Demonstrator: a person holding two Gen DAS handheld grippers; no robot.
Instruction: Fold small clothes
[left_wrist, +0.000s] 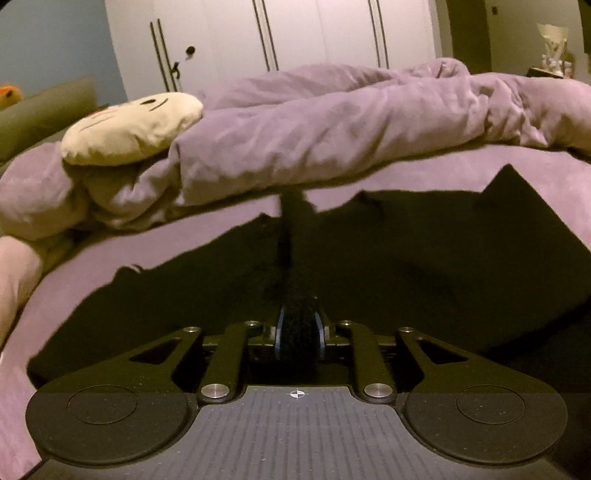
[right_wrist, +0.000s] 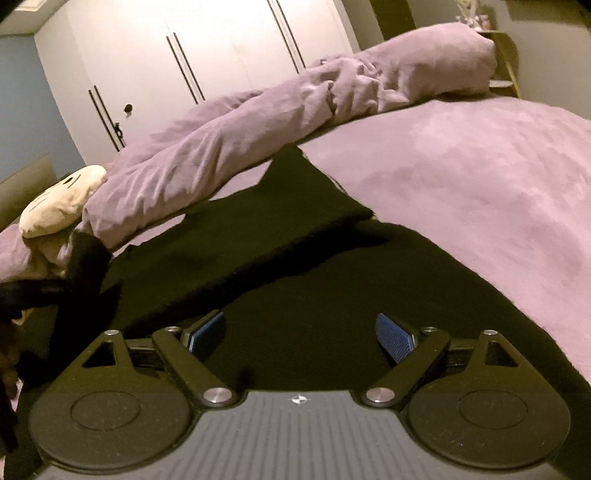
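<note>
Your left gripper (left_wrist: 298, 332) is clamped on a bunched strip of the black garment (left_wrist: 406, 266), which rises between its 2 fingers. Your right gripper (right_wrist: 301, 334) hangs over the same garment with its blue pads (right_wrist: 395, 338) spread apart, holding nothing. That dark cloth lies spread on the purple bed sheet (right_wrist: 480, 184), below the rumpled duvet (left_wrist: 332, 136). Judge it light, limp and fuzzy; pinch an edge or corner, not the middle.

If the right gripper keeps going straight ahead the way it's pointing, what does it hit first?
Most likely the black garment spread on the bed. The right gripper is open and low over it, so its folded edge lies first in line. Past that is the rolled purple duvet, though depth is hard to judge.
</note>
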